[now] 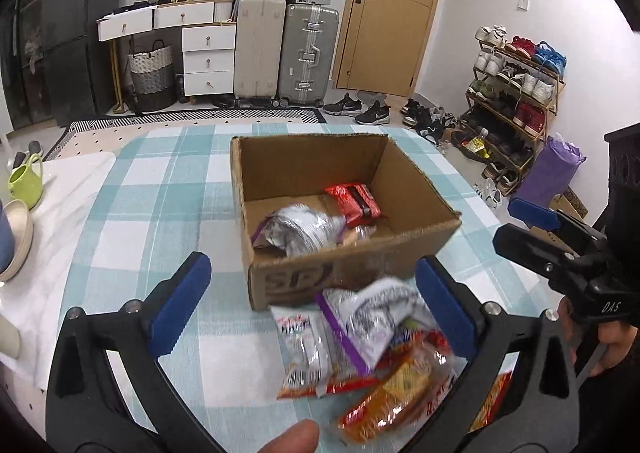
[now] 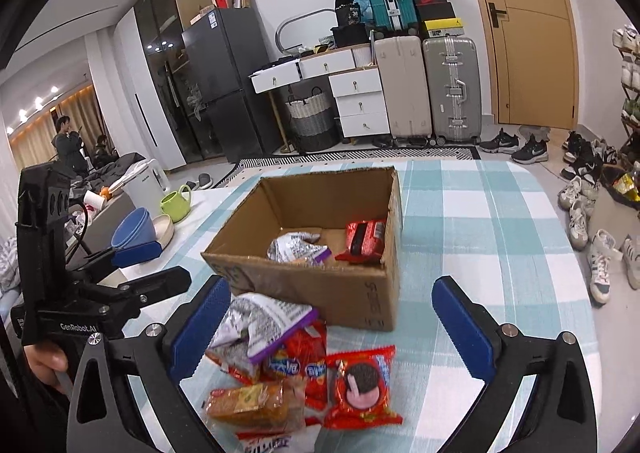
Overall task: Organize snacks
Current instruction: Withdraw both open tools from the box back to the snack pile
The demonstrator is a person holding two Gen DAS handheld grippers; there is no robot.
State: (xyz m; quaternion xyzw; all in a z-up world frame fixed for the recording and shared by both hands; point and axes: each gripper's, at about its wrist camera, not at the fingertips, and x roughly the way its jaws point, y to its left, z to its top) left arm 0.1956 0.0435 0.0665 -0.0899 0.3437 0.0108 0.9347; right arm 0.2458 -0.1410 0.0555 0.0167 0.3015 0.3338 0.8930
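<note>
**Both grippers spread, snacks waiting**

Your left gripper [image 1: 312, 305] and right gripper [image 2: 332, 327] gape wide, empty — ready for a pick. Nearest lies the loose snack pile [image 2: 296, 369], heaped against the cardboard box [image 2: 320, 289]; farther in, two packets [image 2: 332, 243] already sit inside.

Both cameras ride on a hand-held gripper and look forward and downward along its blue fingers, close over the tabletop [image 1: 132, 213]. The left wrist view sits left of the snack pile [image 1: 372, 353], facing the box [image 1: 344, 277] from its near corner, with the right hand-held gripper [image 1: 532, 221] at its right edge. The right wrist view sits further right, with the left hand-held gripper [image 2: 148, 261] at its left edge. Both share the box, the pile, the checked cloth [image 2: 480, 237], the suitcases [image 2: 452, 89] and the door [image 2: 532, 33].
</note>
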